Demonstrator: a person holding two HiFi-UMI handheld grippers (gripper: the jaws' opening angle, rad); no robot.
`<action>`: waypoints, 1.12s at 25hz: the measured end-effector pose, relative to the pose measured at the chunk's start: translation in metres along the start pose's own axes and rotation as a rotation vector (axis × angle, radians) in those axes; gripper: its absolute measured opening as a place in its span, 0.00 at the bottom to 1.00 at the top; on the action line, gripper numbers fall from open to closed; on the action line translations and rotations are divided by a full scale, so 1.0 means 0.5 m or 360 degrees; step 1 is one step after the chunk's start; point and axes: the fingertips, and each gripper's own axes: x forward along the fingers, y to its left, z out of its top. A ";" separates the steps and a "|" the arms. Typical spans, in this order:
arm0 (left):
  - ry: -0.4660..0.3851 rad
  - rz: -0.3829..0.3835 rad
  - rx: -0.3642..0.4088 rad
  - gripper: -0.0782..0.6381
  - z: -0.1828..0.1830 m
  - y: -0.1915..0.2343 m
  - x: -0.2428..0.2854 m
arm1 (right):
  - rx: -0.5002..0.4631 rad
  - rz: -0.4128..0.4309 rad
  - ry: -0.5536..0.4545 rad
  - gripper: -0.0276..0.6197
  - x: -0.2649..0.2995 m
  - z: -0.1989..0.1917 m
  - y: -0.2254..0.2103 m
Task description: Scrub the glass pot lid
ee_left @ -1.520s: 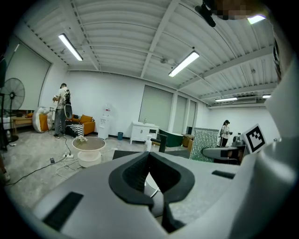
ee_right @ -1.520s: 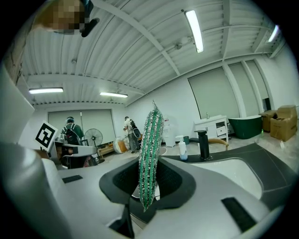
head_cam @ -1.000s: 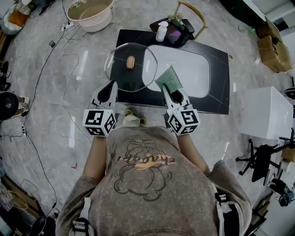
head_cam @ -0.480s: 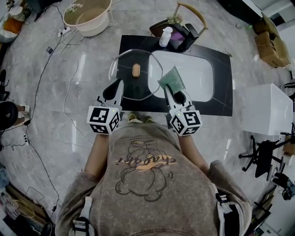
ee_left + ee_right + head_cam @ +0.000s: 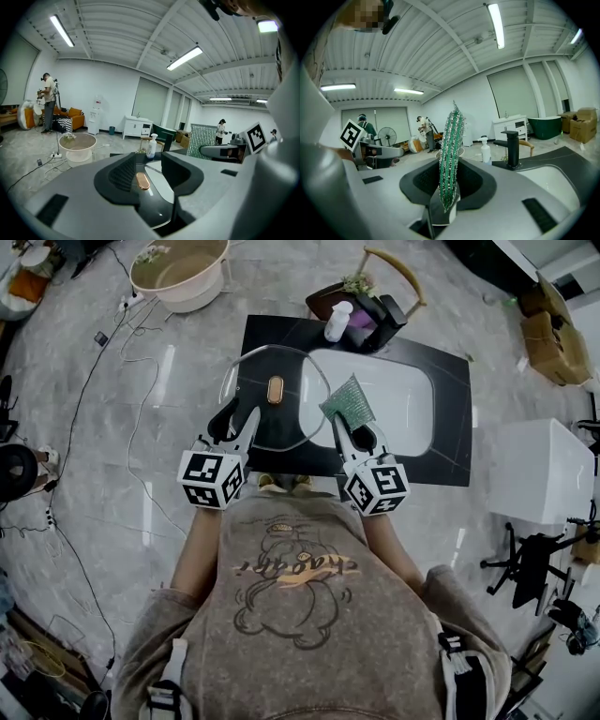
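Note:
The glass pot lid [image 5: 292, 371], round and clear with a copper handle [image 5: 275, 389], lies over the black counter [image 5: 450, 381] and the left rim of the white basin [image 5: 398, 395]. My left gripper [image 5: 238, 418] is at the lid's near edge. Its jaws have just been opening and now stand apart, with the rim between them and the pads off the glass. In the left gripper view the lid [image 5: 152, 208] and its handle [image 5: 141, 181] show between the left gripper [image 5: 150, 165] jaws. My right gripper [image 5: 349, 427] is shut on a green scouring cloth [image 5: 349, 397], which stands upright [image 5: 451, 154] in the right gripper [image 5: 450, 180].
A white soap bottle [image 5: 335, 320] and a black faucet [image 5: 377, 307] stand behind the basin. A beige tub [image 5: 178, 273] and cables [image 5: 141, 381] lie on the floor at the left. A white box [image 5: 539, 470] stands at the right. People stand far off in the room.
The left gripper was shut on the lid's rim; its jaws now stand apart. The lid has settled lower and flatter. The right gripper still holds the cloth.

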 end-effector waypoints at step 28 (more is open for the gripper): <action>0.0462 -0.0036 0.0054 0.48 -0.167 0.022 0.235 | 0.0036 -0.0029 0.0021 0.19 0.040 -0.003 -0.092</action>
